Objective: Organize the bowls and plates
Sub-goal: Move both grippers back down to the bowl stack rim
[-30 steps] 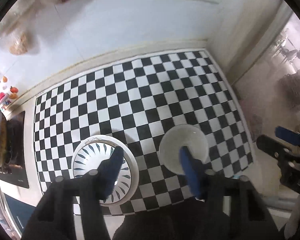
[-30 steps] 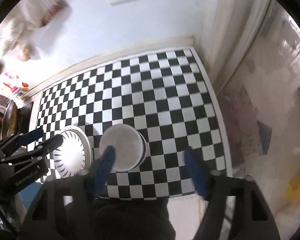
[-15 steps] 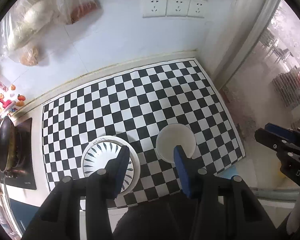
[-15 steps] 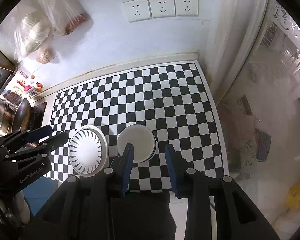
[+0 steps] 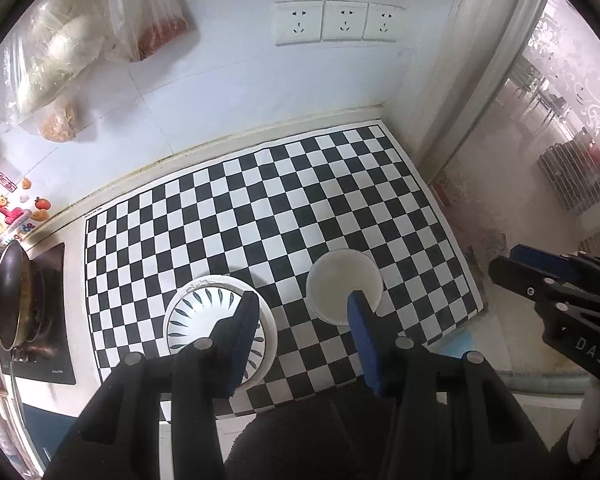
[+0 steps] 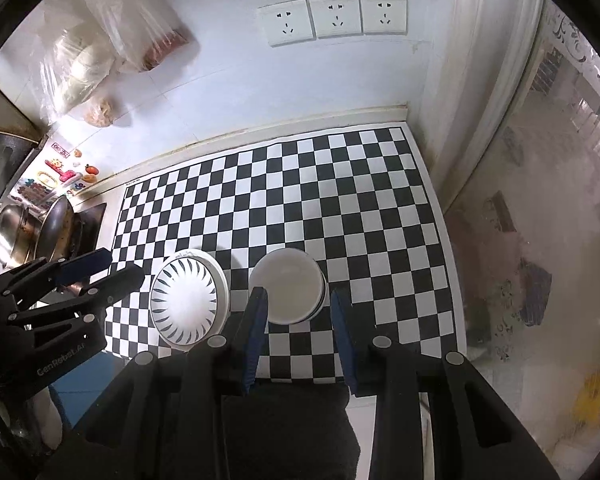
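A white plate with dark petal marks (image 5: 204, 316) (image 6: 186, 300) lies near the front of the checkered mat (image 5: 260, 208) (image 6: 300, 184). A plain white bowl stack (image 5: 340, 280) (image 6: 288, 290) stands right of it. My left gripper (image 5: 302, 308) is open and empty, held high above both, one finger over the plate, one over the bowl. My right gripper (image 6: 298, 304) is open and empty, raised above the bowls' near edge. Each gripper shows in the other's view, the left (image 6: 100, 272) and the right (image 5: 512, 264).
A stove with metal pans (image 5: 8, 292) (image 6: 32, 232) stands left of the mat. Plastic bags of food (image 5: 72, 48) hang on the tiled wall by three sockets (image 5: 340, 22). A glass door (image 5: 560, 140) bounds the right side.
Both grippers have risen and pulled back from the dishes, so the view is wider. Their fingers narrowed from one second ago, then the left reopened a little. Plate and bowls have not moved.
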`<action>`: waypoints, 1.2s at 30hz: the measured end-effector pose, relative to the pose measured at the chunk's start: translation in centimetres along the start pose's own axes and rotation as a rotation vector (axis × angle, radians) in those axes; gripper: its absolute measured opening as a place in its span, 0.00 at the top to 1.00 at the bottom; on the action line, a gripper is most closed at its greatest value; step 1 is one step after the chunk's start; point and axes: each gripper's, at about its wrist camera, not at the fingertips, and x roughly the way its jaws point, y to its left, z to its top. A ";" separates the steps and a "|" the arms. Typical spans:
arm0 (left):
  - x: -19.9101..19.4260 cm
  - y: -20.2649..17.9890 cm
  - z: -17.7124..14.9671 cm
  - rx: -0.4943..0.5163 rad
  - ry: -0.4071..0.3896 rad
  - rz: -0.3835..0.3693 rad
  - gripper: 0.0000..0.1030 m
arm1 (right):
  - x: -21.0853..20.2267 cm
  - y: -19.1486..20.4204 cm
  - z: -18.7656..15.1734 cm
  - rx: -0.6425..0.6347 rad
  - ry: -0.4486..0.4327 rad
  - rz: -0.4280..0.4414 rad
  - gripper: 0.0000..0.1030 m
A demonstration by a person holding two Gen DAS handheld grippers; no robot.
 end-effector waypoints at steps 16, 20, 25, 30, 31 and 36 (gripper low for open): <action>10.6 0.0 1.3 -0.019 0.168 -0.030 0.57 | 10.7 -2.3 0.3 0.063 0.147 0.029 0.32; 14.9 0.5 1.6 -0.032 0.238 -0.032 0.57 | 14.7 -3.2 0.0 0.083 0.199 0.015 0.25; 19.9 1.6 1.5 -0.084 0.328 -0.058 0.57 | 19.6 -5.1 -0.7 0.151 0.252 0.023 0.23; 24.6 2.5 1.0 -0.154 0.452 -0.136 0.57 | 24.7 -7.4 -1.4 0.219 0.336 0.039 0.23; 25.4 2.7 0.8 -0.171 0.477 -0.164 0.57 | 25.4 -7.7 -1.5 0.227 0.347 0.041 0.23; 28.3 3.0 0.6 -0.224 0.535 -0.236 0.57 | 28.5 -8.9 -2.1 0.254 0.387 0.058 0.23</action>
